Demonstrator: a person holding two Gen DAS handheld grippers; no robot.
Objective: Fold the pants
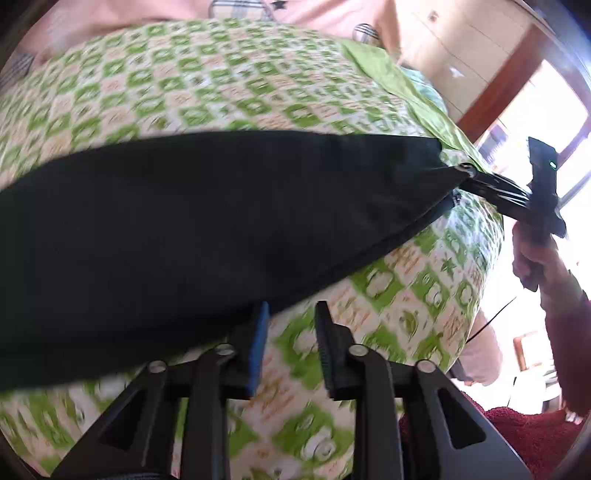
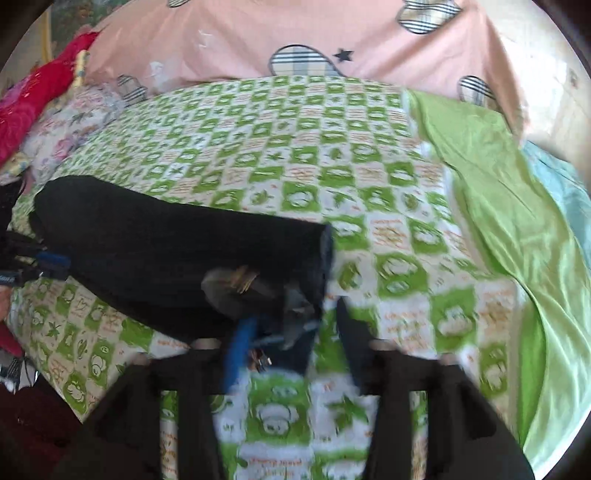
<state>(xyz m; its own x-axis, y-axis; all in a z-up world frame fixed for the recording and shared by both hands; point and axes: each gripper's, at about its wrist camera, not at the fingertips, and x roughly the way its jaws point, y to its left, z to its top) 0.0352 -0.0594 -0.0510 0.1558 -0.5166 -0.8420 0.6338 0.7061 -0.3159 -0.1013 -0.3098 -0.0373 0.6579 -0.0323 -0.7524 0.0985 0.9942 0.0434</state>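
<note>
One pair of black pants (image 1: 221,221) lies across a bed whose green-and-white checked sheet (image 1: 229,85) shows all around it, and it reads as a long dark band that looks already doubled lengthwise, though blur hides whether the legs are stacked evenly. At one end, in the right wrist view, the waistband with its paler inner lining and a small metal clasp (image 2: 258,360) sits rumpled just ahead of the right gripper (image 2: 291,354). Its fingers stand moderately apart, with the waist cloth between them but not visibly pinched. The left gripper (image 1: 291,343) hovers at the near edge of the pants toward the other end; its fingers are narrowly parted, with only sheet showing in the gap and the blue pad (image 1: 258,350) just touching or overlapping the cloth edge. By my judgement the task is near its middle: the pants are laid out and seemingly halved, while the crosswise fold that would make a compact bundle is not yet done. Counted: one pair of pants, two grippers, one pink pillow or cover (image 2: 295,33) with plaid patches at the head, one plain green satin cloth (image 2: 498,206) along the side.
</note>
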